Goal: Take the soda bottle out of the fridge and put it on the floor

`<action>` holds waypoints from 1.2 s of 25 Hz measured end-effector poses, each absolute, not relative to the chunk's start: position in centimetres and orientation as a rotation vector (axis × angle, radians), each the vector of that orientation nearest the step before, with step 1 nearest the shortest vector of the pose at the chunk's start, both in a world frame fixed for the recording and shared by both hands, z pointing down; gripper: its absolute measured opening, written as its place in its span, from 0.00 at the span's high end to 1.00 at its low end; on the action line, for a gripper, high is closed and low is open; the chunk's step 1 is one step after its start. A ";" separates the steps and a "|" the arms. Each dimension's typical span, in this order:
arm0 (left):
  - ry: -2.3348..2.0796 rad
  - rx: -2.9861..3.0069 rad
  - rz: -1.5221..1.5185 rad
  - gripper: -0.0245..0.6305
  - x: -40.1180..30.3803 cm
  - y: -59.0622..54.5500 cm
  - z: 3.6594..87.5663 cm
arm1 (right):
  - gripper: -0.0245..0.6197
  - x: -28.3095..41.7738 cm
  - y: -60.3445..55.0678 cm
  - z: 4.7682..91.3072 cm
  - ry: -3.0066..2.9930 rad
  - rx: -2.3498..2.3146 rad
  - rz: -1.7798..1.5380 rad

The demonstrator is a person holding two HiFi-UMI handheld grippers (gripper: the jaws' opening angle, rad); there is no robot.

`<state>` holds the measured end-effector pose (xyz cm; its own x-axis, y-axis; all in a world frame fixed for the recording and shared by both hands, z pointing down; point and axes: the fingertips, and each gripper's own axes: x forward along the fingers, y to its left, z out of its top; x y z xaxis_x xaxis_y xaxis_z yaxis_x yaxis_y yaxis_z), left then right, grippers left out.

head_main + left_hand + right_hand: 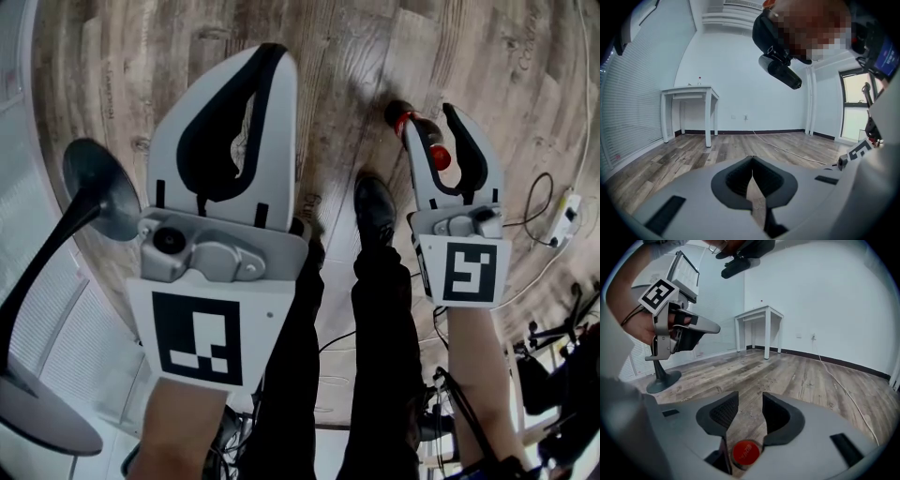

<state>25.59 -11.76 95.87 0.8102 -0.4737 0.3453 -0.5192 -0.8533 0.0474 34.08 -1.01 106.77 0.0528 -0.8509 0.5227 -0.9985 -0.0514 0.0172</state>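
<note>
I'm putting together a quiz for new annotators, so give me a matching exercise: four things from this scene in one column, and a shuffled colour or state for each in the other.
Things:
1. left tongs
2. right tongs
3. soda bottle cap
4. table

Colours or states:
A. red
B. white
C. shut, nothing between
D. open, one jaw on each side of the cap

Pairs: 1-C; 2-D; 3-A; 4-B

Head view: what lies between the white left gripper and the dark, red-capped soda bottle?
Bare wood-plank floor, with the person's black shoe lower in the picture, separates the left gripper from the soda bottle. The head view shows it.
</note>
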 end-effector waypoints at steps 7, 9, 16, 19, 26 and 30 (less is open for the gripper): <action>-0.837 2.864 0.430 0.94 25.5 -13.0 91.3 | 0.70 34.8 -3.0 100.4 -1.874 2.021 0.465; -0.849 2.867 0.417 0.94 25.7 -13.4 89.4 | 0.71 35.4 -3.7 97.9 -1.884 2.042 0.451; -0.940 2.883 0.320 0.94 26.7 -15.7 80.8 | 0.78 37.2 -7.3 87.6 -1.920 2.091 0.322; -0.960 2.915 0.261 0.94 27.5 -16.3 75.8 | 0.84 38.1 -9.5 81.4 -1.932 2.160 0.199; -1.051 2.947 0.139 0.94 26.5 -18.1 63.1 | 0.92 37.7 -12.3 67.5 -1.935 2.235 0.023; -1.099 2.982 0.131 0.94 25.1 -18.9 55.8 | 0.94 36.4 -13.1 59.7 -1.939 2.250 -0.021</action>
<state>25.09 -18.92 55.76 0.7581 -0.6490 0.0635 -0.6458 -0.7607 -0.0652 36.41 -13.10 59.70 0.1537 -0.9830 0.1005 -0.9806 -0.1393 0.1376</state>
